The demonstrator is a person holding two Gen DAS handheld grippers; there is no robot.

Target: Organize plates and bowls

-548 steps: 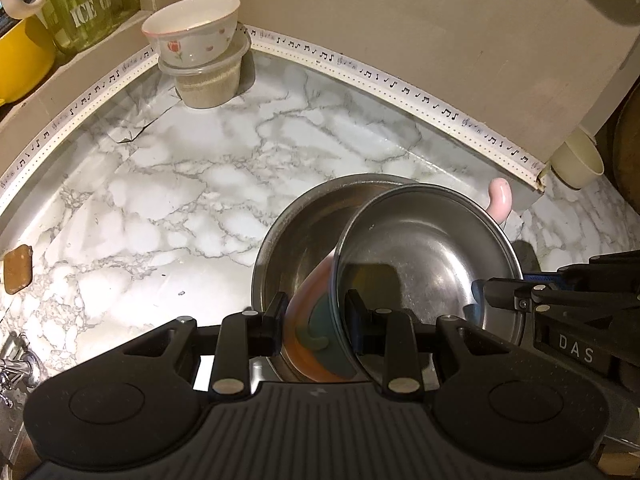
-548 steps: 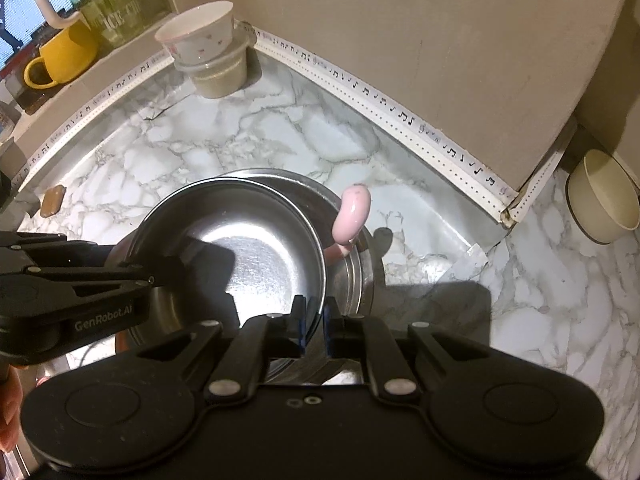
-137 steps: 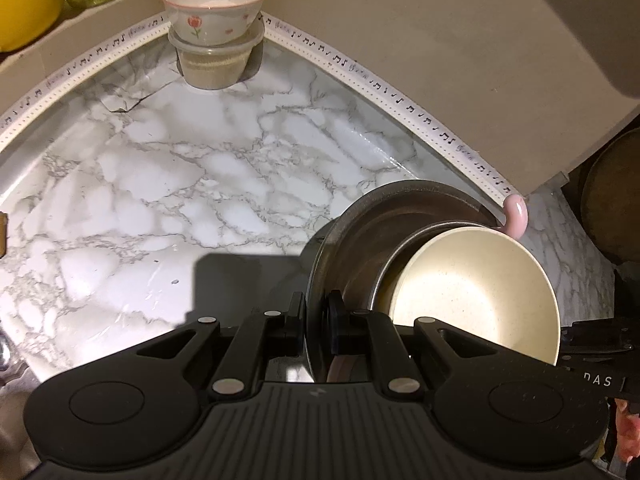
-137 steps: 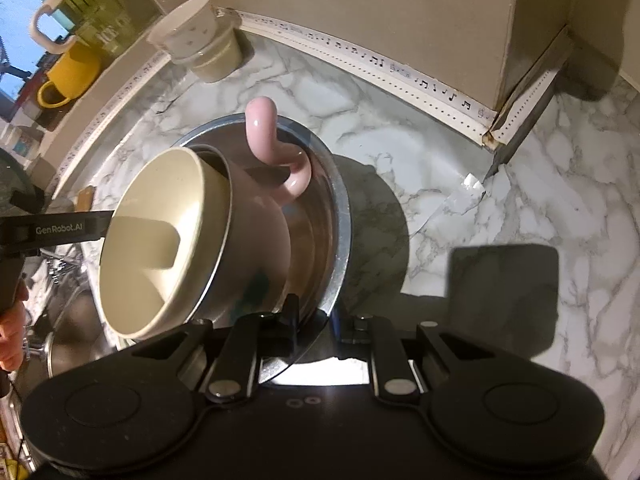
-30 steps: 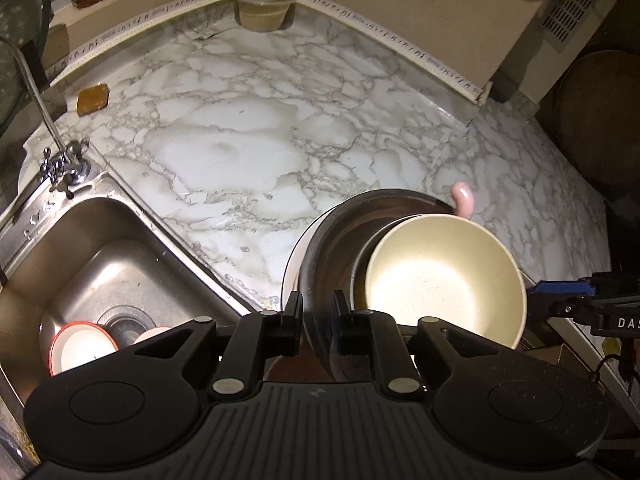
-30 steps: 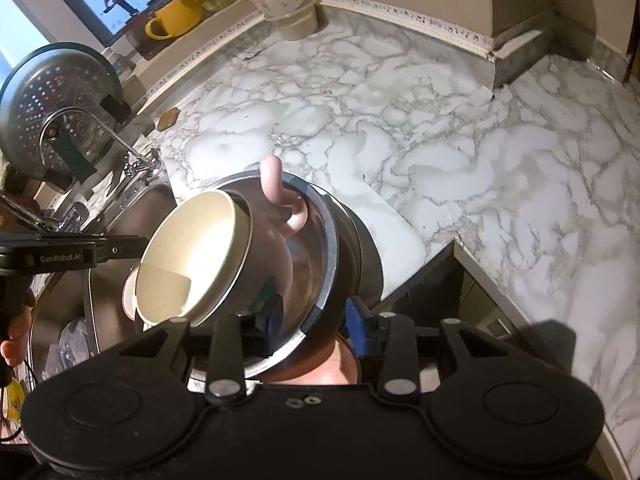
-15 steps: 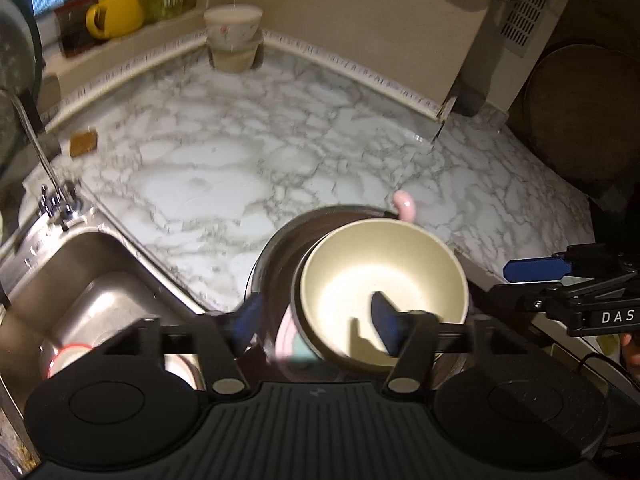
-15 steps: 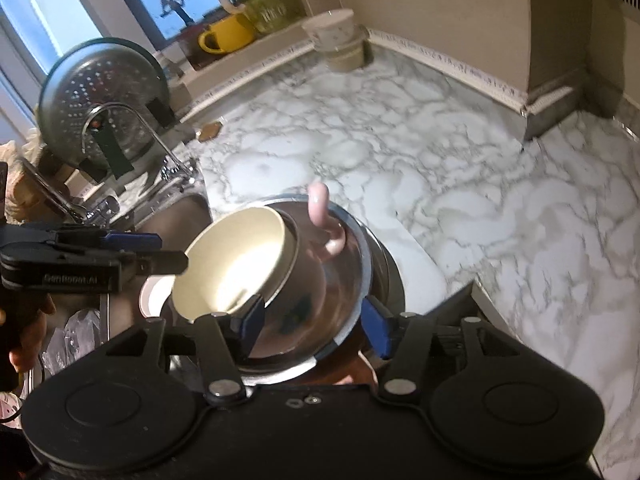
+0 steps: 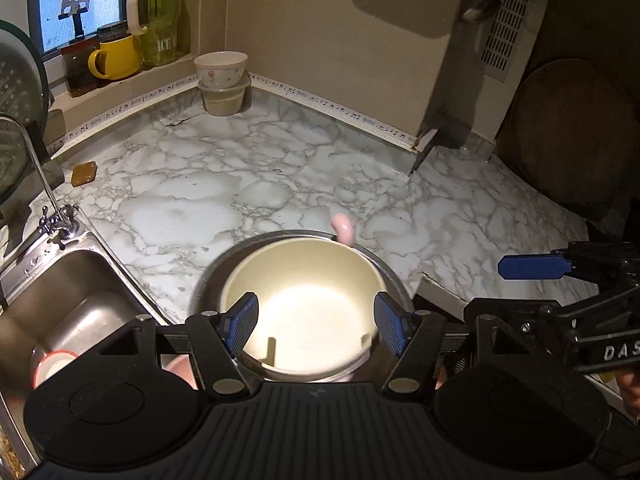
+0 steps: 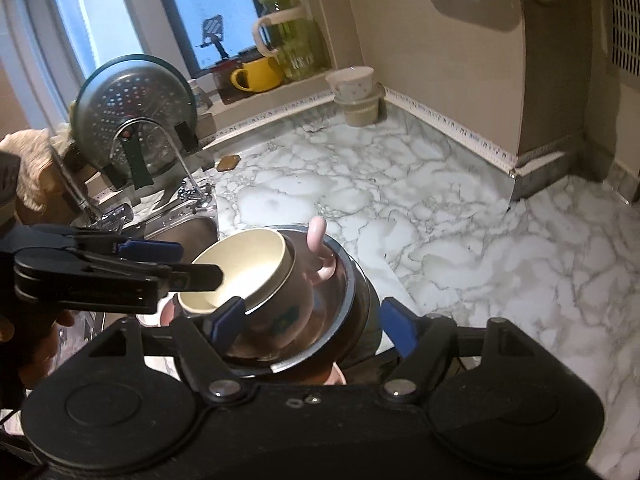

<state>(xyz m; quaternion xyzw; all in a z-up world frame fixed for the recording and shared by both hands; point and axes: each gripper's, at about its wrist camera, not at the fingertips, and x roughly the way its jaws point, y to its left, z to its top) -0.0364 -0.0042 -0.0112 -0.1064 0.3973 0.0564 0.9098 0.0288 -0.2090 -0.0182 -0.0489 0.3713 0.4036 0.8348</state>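
White-grey marble-pattern countertop, music-note trim strip along wall edge. Back corner: translucent tub on counter, floral bowl stacked on top. Small brown block lying near left edge, behind tap. Steel sink set into counter at left. Round dark board leaning at far right. Front edge: stacked steel bowls, whether resting on counter cannot tell.
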